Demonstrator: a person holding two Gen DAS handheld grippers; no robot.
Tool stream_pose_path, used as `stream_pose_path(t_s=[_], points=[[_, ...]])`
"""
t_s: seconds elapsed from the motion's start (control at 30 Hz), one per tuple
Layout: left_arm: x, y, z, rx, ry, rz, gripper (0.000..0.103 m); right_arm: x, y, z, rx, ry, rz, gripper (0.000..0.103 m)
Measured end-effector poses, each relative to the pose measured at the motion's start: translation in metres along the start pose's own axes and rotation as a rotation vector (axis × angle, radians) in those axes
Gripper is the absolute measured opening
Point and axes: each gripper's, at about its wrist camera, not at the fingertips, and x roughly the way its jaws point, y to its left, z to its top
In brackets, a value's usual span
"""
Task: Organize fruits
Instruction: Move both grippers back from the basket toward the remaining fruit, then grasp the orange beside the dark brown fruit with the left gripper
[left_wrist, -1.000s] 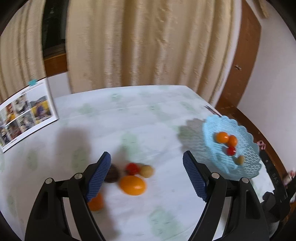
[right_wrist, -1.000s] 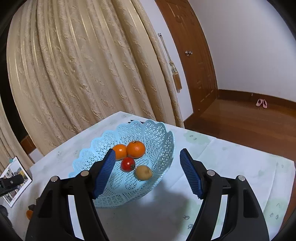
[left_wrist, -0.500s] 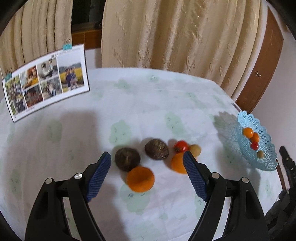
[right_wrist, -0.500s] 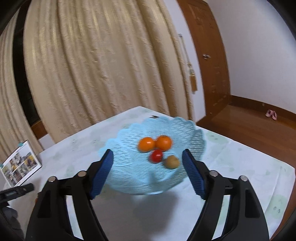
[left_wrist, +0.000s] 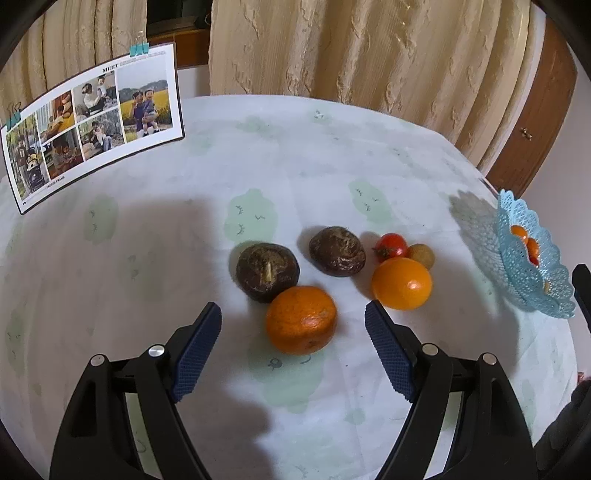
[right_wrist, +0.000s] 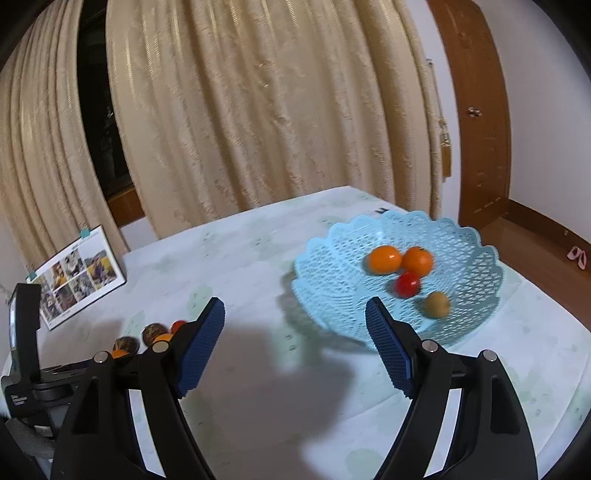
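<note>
**Loose fruit ahead of wide-apart left tongs, basket off to the side**

Seen along the left gripper (left_wrist: 292, 322): jaws spread wide, holding nothing, poised over a pale tablecloth (left_wrist: 258, 155). Straight ahead of the pads, a rough-skinned orange (left_wrist: 301, 319). Just beyond that orange, touching it, a dark brown wrinkled fruit (left_wrist: 267, 271); a second dark brown fruit (left_wrist: 337, 251) to its right. Further right of the orange, a smooth orange fruit (left_wrist: 401, 283), with a small red tomato (left_wrist: 391, 245) and a small tan fruit (left_wrist: 421, 255) pressed close behind it. Well beyond that cluster, at the table's right side, a light blue lattice basket (left_wrist: 517, 273), tipped edge-on in this view.

Seen along the right gripper (right_wrist: 294, 322): likewise released and empty, hovering near the basket, which already carries two oranges, a tomato and a tan fruit.

Likely trouble: round fruit (nothing to stop a roll) nudged by one pad before the other closes, knocking the touching brown fruit or running toward the table edge. Soft tomato liable to bruise under a hard squeeze.

Hard to make out: kind of the brown fruits; basket contents mostly hidden behind its rim in the left view; loose fruit largely blocked by the finger in the right view, slightly blurred there. Photo board (left_wrist: 92, 122) standing far behind the orange, to its left.
</note>
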Motion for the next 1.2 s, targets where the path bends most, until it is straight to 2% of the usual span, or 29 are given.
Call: stream_pose_path(t_s=[0.27, 0.43, 0.67, 1.2], points=[[0.009, 0.001, -0.004, 0.005, 0.025, 0.012, 0.057, 0.009, 0.016, -0.005, -0.024, 0.051, 0.046, 0.080], [0.005, -0.001, -0.004, 0.009, 0.025, -0.015, 0.040, 0.015, 0.022, -0.007, -0.032, 0.087, 0.083, 0.080], [-0.005, 0.001, -0.005, -0.003, 0.009, 0.002, 0.040, 0.024, 0.033, -0.006, -0.043, 0.145, 0.131, 0.080], [-0.051, 0.016, 0.006, -0.021, -0.147, 0.086, 0.040, 0.075, 0.090, -0.012, -0.106, 0.309, 0.189, 0.080]])
